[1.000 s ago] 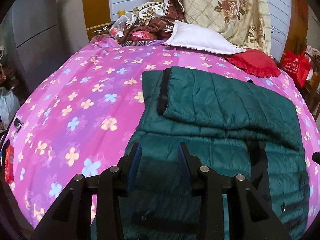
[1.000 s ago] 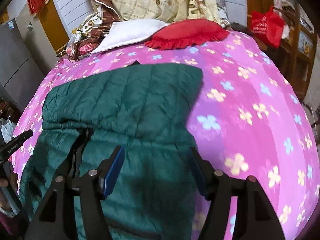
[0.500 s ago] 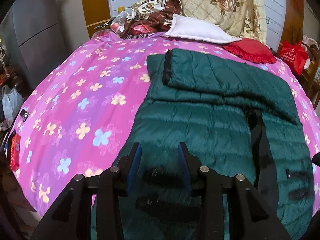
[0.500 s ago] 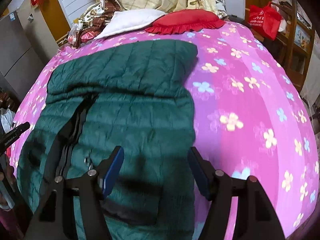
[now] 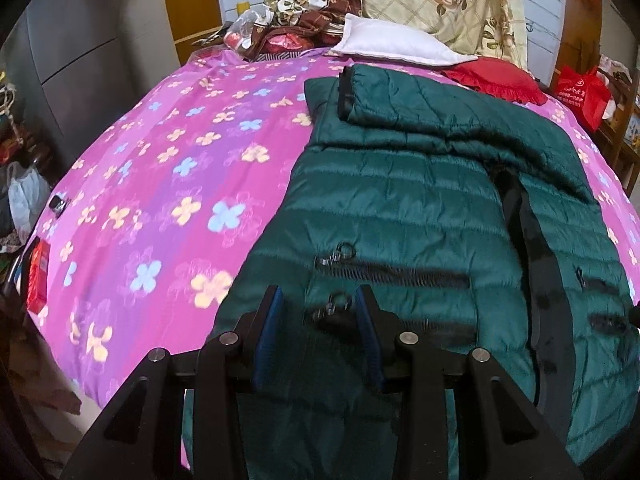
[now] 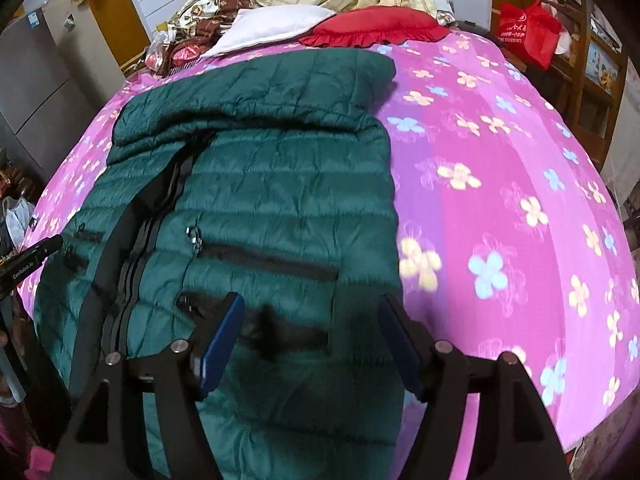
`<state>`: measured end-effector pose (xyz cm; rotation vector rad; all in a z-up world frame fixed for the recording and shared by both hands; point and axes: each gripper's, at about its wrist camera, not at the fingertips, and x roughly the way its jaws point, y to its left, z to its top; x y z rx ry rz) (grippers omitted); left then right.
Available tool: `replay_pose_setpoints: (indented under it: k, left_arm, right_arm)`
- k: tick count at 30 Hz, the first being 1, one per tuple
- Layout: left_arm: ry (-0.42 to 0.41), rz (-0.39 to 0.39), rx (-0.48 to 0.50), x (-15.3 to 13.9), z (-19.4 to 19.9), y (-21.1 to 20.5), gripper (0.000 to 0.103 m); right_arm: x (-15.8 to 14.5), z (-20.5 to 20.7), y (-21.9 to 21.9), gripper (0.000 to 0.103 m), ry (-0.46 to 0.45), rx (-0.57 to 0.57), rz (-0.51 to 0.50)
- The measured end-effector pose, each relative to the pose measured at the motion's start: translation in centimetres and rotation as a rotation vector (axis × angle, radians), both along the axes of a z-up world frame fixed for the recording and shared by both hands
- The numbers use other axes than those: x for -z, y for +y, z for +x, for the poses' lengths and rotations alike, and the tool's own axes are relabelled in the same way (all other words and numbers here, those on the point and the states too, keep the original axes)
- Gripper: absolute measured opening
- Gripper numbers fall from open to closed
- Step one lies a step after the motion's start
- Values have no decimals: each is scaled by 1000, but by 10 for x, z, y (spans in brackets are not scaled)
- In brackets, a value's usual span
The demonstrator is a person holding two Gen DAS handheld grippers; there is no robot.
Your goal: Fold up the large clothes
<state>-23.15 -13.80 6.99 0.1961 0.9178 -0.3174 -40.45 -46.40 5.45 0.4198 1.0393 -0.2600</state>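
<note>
A dark green quilted jacket (image 5: 408, 208) lies front-up on the pink flowered bedspread (image 5: 168, 184), its sleeves folded across the upper part. Its black zipper (image 5: 532, 248) runs down the middle and pocket zips show near the hem. My left gripper (image 5: 318, 316) is open and empty, hovering over the jacket's lower left part. In the right wrist view the jacket (image 6: 272, 184) fills the left half. My right gripper (image 6: 312, 328) is wide open and empty above the jacket's lower right part, by a pocket zip (image 6: 264, 260).
A white pillow (image 5: 396, 44), a red cushion (image 5: 496, 78) and piled bedding (image 5: 296, 28) sit at the bed's far end. A red bag (image 6: 524, 28) hangs at the right by wooden shelves. Grey cabinets (image 5: 76, 52) stand left. The left gripper's tip (image 6: 28, 260) shows at the left edge.
Both grippers have pulled back toward the near edge of the bed, so the jacket's lower body and pocket zips have come into view. Both stayed open.
</note>
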Motion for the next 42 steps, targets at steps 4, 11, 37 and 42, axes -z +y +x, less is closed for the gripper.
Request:
replay_pose_setpoints:
  k: [4, 11, 37, 42]
  left_arm:
    - [3, 1, 5, 0, -10, 6, 16]
    - [4, 8, 5, -1, -24, 19, 16]
    - [160, -184, -49, 5, -35, 94, 16]
    - [221, -262, -90, 11, -26, 119, 24]
  right_arm:
    - [1, -9, 6, 74, 7, -2, 0]
    - [0, -23, 13, 75, 16, -12, 0]
    - [6, -64, 17, 81, 69, -21, 18]
    - [15, -75, 9, 82, 75, -5, 58]
